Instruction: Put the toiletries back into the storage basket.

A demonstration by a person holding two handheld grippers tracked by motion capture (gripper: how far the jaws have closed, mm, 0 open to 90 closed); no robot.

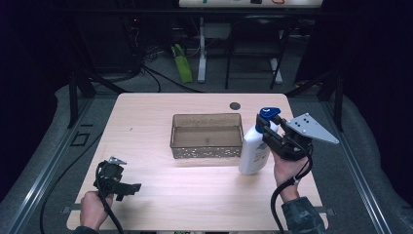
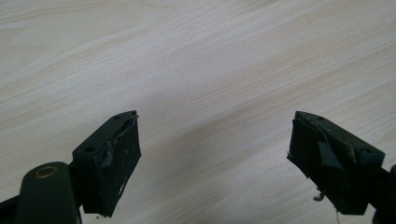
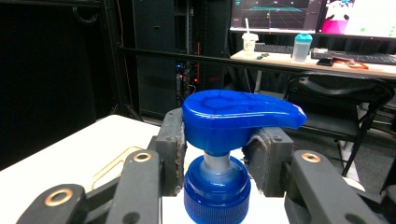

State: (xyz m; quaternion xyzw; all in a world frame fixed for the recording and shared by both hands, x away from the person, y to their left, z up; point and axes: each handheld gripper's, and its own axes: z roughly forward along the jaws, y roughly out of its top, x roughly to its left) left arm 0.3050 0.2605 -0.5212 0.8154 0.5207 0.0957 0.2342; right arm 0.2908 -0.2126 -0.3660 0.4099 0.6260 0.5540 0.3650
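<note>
Right gripper view: pump bottle [image 3: 219, 154] clamped at the neck, just under the blue pump head [image 3: 238, 114], by the right gripper [image 3: 217, 154] fingers. High view: bottle [image 1: 254, 148] at the table's [image 1: 160, 107] right side, just beside the mesh basket [image 1: 207, 135]. Left gripper [image 2: 215, 158] fingers spread wide, empty. Risk: narrow neck grip could let the heavy body swing or slip.

Pump bottle [image 3: 217, 154] body cut off below, basket [image 1: 207, 135] contents perhaps none, items on far desk [image 3: 322, 58] too small to identify
</note>
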